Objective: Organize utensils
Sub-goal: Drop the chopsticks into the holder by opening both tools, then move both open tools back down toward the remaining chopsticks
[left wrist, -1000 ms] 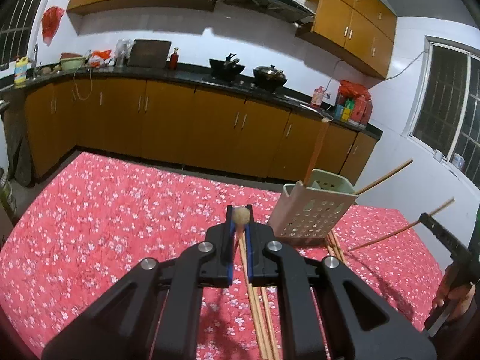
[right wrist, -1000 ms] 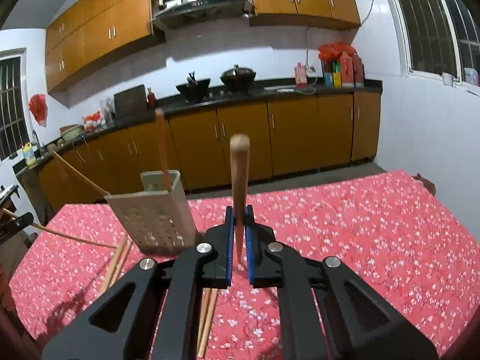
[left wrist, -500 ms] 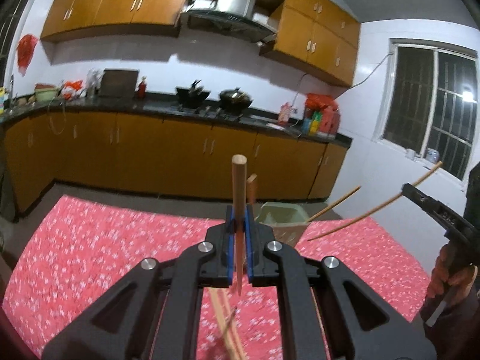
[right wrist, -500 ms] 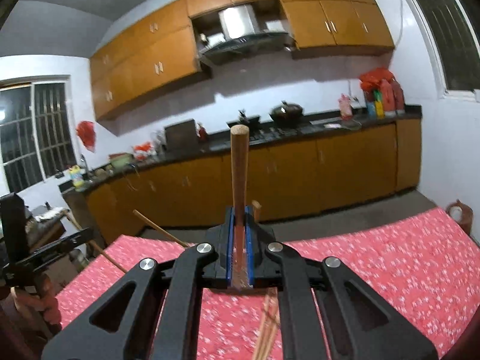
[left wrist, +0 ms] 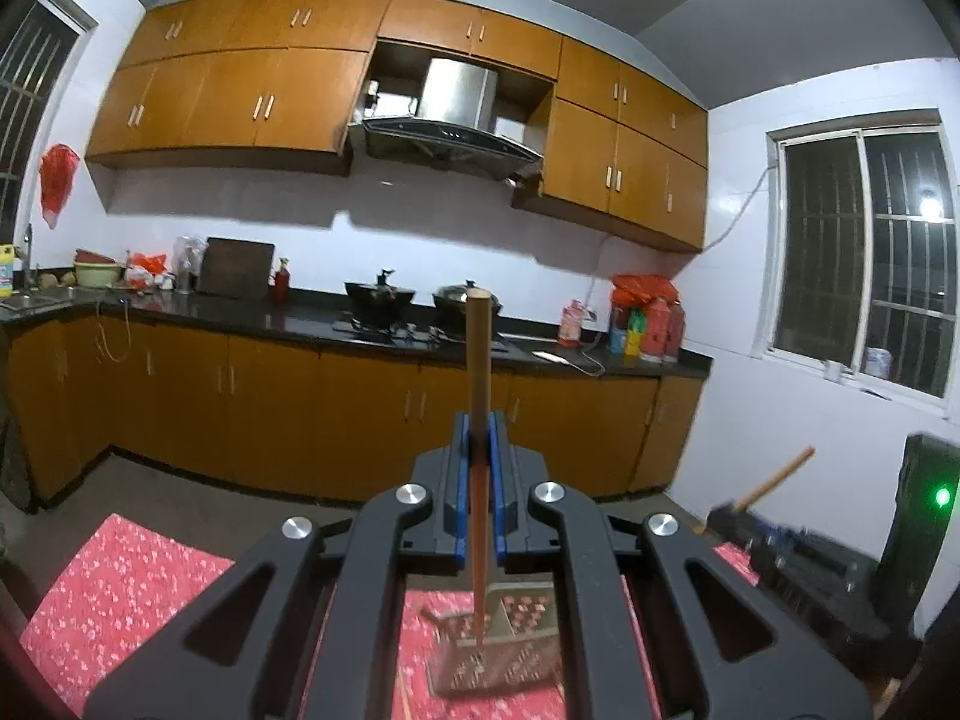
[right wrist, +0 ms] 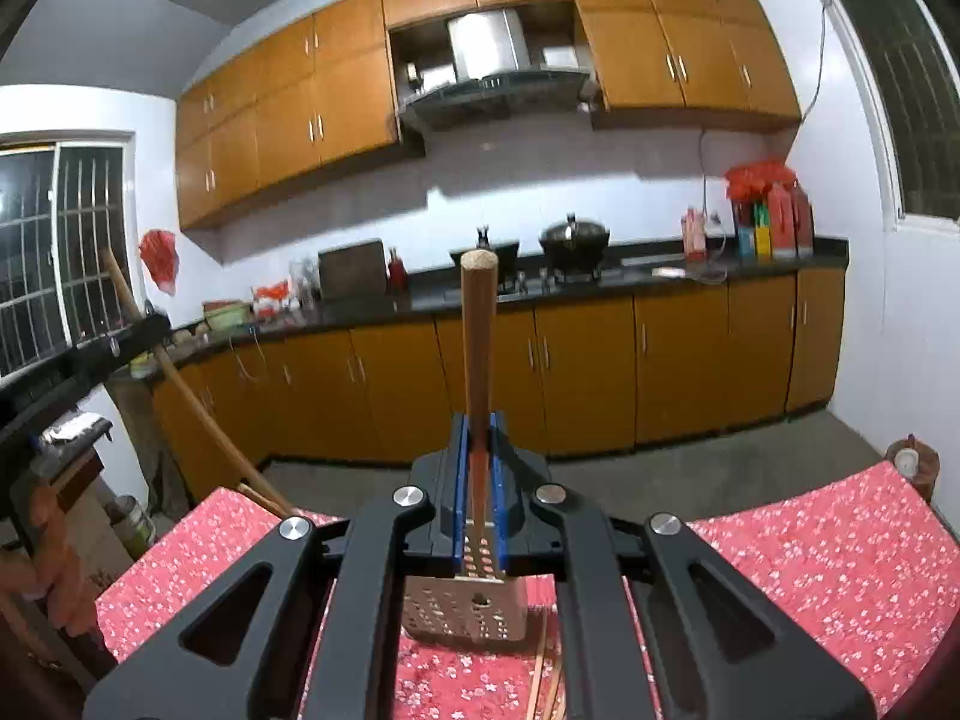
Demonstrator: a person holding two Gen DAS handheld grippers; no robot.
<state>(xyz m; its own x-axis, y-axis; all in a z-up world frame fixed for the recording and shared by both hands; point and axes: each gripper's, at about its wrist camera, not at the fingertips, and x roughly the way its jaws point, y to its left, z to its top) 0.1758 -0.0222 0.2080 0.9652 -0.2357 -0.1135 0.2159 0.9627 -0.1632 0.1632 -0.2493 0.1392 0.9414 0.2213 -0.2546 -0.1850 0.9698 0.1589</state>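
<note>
My left gripper [left wrist: 478,420] is shut on a wooden chopstick [left wrist: 478,372] that stands upright between the blue pads, its lower end hanging over the perforated utensil holder [left wrist: 498,654] on the red floral tablecloth [left wrist: 120,576]. My right gripper [right wrist: 478,420] is shut on another upright chopstick [right wrist: 478,336], above the same beige holder [right wrist: 465,609]. Each gripper shows in the other's view: the right one [left wrist: 729,510] at the right edge, the left one [right wrist: 153,324] at the left edge with its chopstick [right wrist: 198,414] slanting down. Loose chopsticks [right wrist: 543,672] lie on the cloth beside the holder.
Wooden kitchen cabinets [left wrist: 300,396] and a dark counter with pots [left wrist: 462,297] run along the far wall. A barred window [left wrist: 864,276] is at the right. A person's hand [right wrist: 54,564] shows at the left edge. A small round stool [right wrist: 912,462] stands past the table's far right corner.
Both grippers have risen with their chopsticks and tilted up, so the holder and cloth dropped low in both views. The chopsticks now stand upright over the holder.
</note>
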